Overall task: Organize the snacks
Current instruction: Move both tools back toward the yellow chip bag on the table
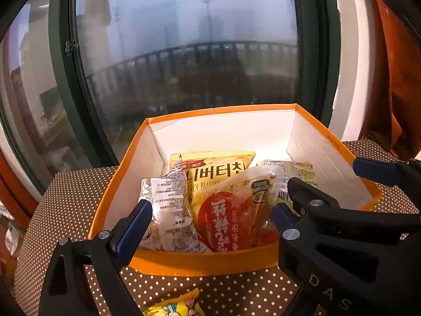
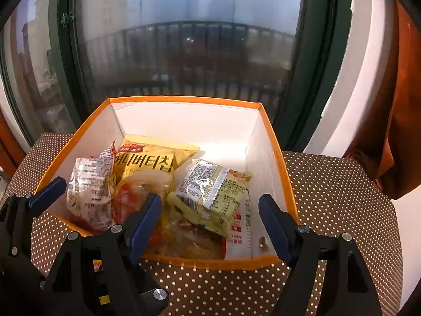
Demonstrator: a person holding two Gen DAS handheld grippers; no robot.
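**Spotter:** Both your grippers hang over the near rim of the orange box (image 1: 339,142), and neither has hold of anything. Your left gripper (image 1: 211,217) stands wide, with no pad pressing on a packet. Your right gripper (image 2: 210,210) is well parted too; the pale yellow noodle packet (image 2: 210,192) lies in the gap below it, inside the box, not pinched.

**Operator:** So what is left outside the box?

**Spotter:** One thing that I can see: a bright yellow snack packet (image 1: 173,306) on the dotted tablecloth (image 1: 73,192). In the left wrist view it sits at six o'clock from your left gripper, on your side of the box's near wall and just apart from it. Only its top edge shows, so I cannot tell its long axis.

**Operator:** Which hand is nearer?

**Spotter:** Your left, I judge. The packet lies below and between its fingers (image 1: 134,229). In the right wrist view only a scrap of yellow and red shows, at seven o'clock behind the left gripper's body.

**Operator:** And inside the box?

**Spotter:** The honey butter chip bag (image 1: 215,171) lies at twelve o'clock towards the back. The silver-white packet (image 1: 168,200) is at nine o'clock, and the red-labelled clear pack (image 1: 231,218) in the middle. The back right corner is bare, at about one o'clock.

**Operator:** Then the move?

**Spotter:** Draw your left hand back towards you and down; the target is behind your fingertips, not ahead.
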